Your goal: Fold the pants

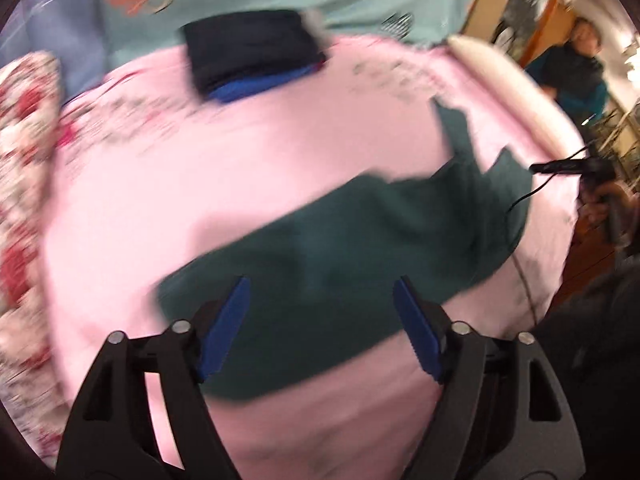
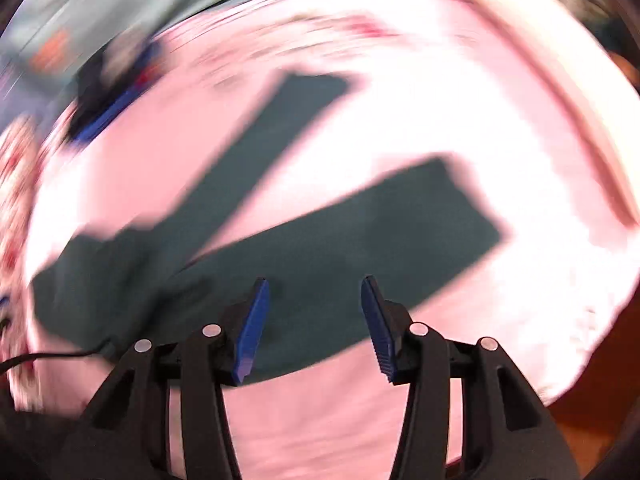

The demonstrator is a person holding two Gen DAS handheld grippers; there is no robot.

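Pink bedsheet [image 1: 280, 152] covers a bed where dark green pants [image 2: 320, 248] lie flat, legs splayed, unfolded. Left gripper [image 1: 322, 330] and right gripper [image 2: 316, 330] hover above, jaws apart and empty, likely readying a grasp.

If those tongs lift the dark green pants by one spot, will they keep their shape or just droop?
Probably droop: the dark green pants lie flat and thin on the pink bedsheet, legs splayed apart like soft cloth. They look light, so one pinch should lift them. Pushed, they would likely bunch up, not slide.
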